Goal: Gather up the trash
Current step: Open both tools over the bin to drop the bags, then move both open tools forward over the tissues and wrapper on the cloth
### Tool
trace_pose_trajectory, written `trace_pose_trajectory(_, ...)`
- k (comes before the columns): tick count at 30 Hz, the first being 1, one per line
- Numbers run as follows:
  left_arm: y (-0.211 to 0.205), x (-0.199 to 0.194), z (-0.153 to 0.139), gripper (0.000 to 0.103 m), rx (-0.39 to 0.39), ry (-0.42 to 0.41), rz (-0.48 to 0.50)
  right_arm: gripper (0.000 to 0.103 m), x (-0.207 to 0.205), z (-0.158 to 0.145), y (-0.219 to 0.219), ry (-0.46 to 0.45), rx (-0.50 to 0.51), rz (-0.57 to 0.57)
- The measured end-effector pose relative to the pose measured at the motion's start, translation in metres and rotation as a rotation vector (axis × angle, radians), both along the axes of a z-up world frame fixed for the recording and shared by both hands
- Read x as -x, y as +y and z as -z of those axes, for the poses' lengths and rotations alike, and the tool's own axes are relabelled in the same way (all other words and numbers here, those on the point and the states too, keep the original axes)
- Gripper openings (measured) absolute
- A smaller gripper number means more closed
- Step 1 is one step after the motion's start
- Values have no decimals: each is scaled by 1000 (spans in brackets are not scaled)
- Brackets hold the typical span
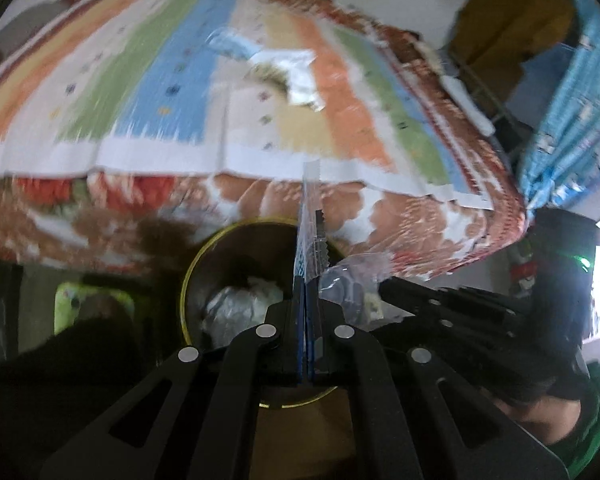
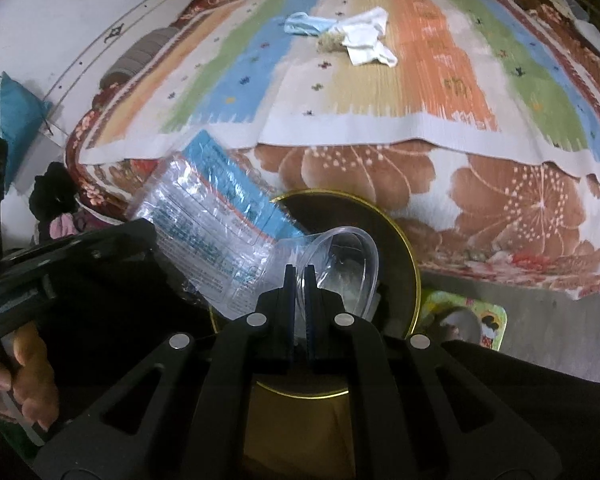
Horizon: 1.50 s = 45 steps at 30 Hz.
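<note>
I am clamping left gripper (image 1: 311,240) jaws on plastic wrapper (image 2: 212,232) | right gripper (image 2: 299,276) jaws pinching clear cup (image 2: 340,256) | both over bin (image 2: 408,256), bed (image 2: 380,80) at 12 o'clock

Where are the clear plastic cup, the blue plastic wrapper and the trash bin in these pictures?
clear plastic cup (image 2: 340,264): right wrist view, on its see-through wall, above the gripper.
blue plastic wrapper (image 2: 216,216): right wrist view, on its printed middle.
trash bin (image 2: 414,264): right wrist view, on its gold rim, right side.
</note>
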<state>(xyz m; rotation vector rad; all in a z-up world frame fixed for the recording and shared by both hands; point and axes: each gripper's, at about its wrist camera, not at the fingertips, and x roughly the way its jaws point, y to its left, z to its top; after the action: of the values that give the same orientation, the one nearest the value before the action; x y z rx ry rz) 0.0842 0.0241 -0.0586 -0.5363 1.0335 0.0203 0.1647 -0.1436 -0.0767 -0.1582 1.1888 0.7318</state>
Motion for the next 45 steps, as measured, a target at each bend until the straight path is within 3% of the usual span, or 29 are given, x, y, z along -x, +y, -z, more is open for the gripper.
trace_pose_trajectory(8, 10, -7, 28, 0, 72, 103, -75, 4, -11, 30, 5, 101, 46, 37)
trace_pose_trajectory(14, 15, -8, 35, 0, 95, 126, -108, 4, -14, 41, 9, 129, 66, 41)
trace_pose_trajectory(16, 19, -10, 46, 1, 123, 168, -141, 4, -16, 45, 11, 141, 72, 45)
trace_pose_trajectory(19, 27, -8, 53, 15, 147, 203, -188, 11, -19, 51, 12, 163, 79, 61)
trace_pose_trajectory(22, 26, -5, 40, 25, 113, 150, -186, 24, -19, 50, 11, 161, 76, 65)
trace_pose_trajectory(25, 26, -4, 35, 33, 97, 131, -182, 29, -20, 46, 9, 152, 55, 70)
trace_pose_trajectory(33, 31, -6, 21, 38, 60, 95, -184, 39, -17, 27, 6, 92, 12, 65)
trace_pose_trajectory(35, 34, -10, 15, 42, 58, 83, -175, 45, -18, 22, 5, 68, 5, 68)
trace_pose_trajectory(45, 49, -40, -11, 59, 33, 50, -146, 54, -29, -31, 2, -168, -7, 61)
